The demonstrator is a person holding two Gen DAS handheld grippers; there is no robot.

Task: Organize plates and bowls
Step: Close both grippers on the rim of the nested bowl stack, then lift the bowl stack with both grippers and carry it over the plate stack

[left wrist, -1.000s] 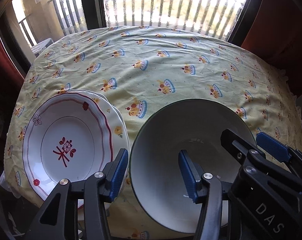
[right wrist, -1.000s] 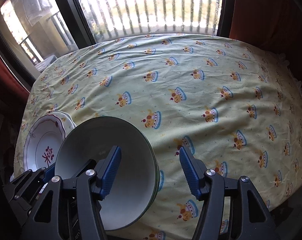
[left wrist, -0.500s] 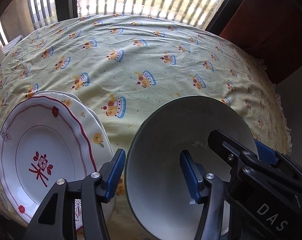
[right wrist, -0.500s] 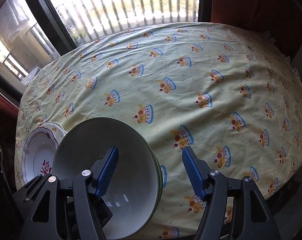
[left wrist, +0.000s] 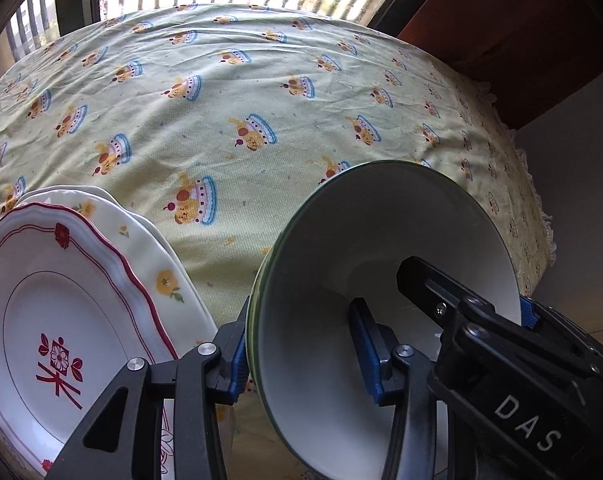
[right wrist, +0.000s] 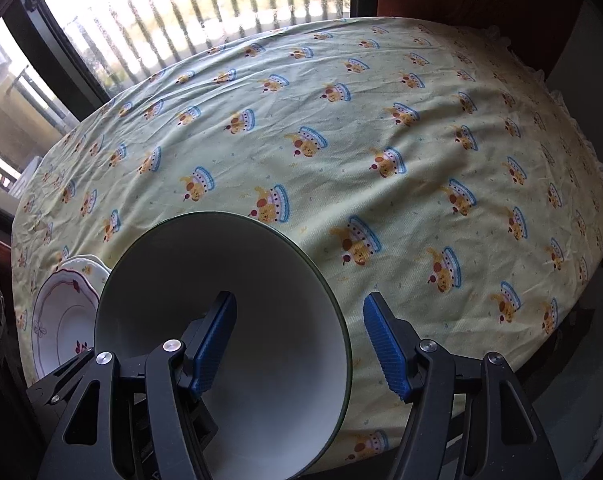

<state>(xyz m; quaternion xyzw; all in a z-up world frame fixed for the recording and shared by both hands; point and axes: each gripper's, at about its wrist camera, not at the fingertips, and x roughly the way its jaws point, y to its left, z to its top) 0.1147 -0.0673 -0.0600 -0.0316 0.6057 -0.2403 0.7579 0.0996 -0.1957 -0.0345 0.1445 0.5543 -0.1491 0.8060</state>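
Plate stack [left wrist: 61, 320] cut off at left edge; bowl [left wrist: 381, 260] btm hidden.

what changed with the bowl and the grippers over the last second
The left gripper has just been closing its jaws across the near-left rim of the white bowl, one finger outside, one inside; whether the pads press yet is unclear. The view dipped closer and rolled. The right gripper kept its jaws open, straddling the bowl's right rim. The stacked plates and tablecloth stayed as they were.
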